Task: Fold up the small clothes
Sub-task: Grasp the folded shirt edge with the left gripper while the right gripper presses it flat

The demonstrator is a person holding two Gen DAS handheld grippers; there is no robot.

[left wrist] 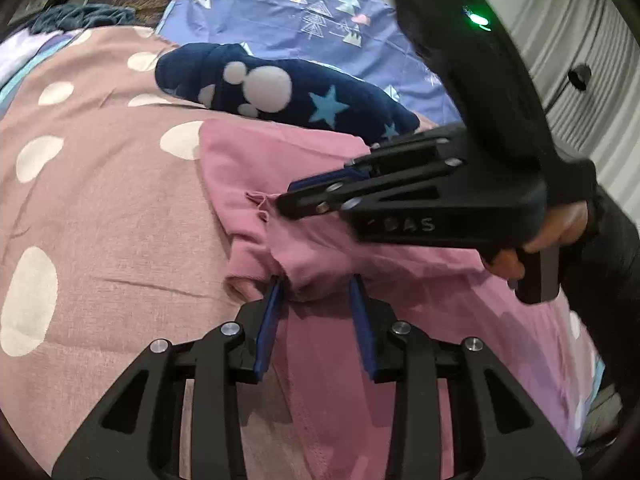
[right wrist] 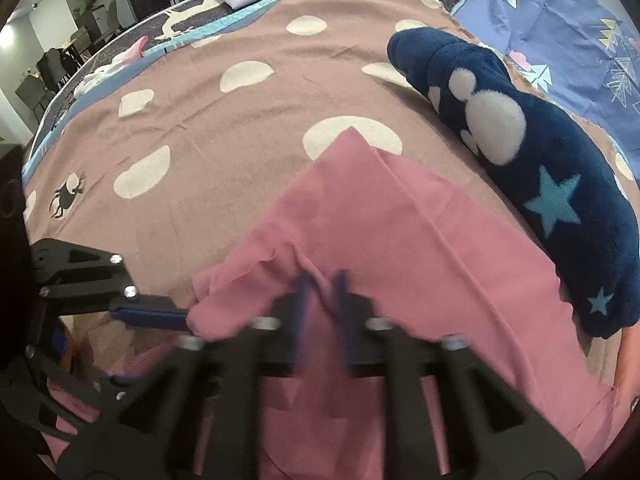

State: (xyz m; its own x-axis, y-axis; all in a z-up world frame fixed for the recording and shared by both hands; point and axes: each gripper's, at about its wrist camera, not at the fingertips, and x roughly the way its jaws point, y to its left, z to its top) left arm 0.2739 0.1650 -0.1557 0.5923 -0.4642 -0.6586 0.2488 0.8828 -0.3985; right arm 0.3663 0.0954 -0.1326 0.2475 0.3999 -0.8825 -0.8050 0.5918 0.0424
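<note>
Left fingers (left wrist: 360,312): narrow, bunched pink cloth pinched between the pads, anchoring the fold's near edge.
Right gripper (right wrist: 322,292): jaws clamped shut on a pink ridge, ready to carry cloth over.
Pink garment (right wrist: 400,216): centre of spotted bedspread (right wrist: 180,200), partly folded.
Navy fleece (right wrist: 540,184): two o'clock, touching the garment, likely waiting its turn.

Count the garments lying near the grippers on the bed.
2: pink garment pinched by both grippers, navy fleece piece beside its far edge. More may lie outside view.
</note>
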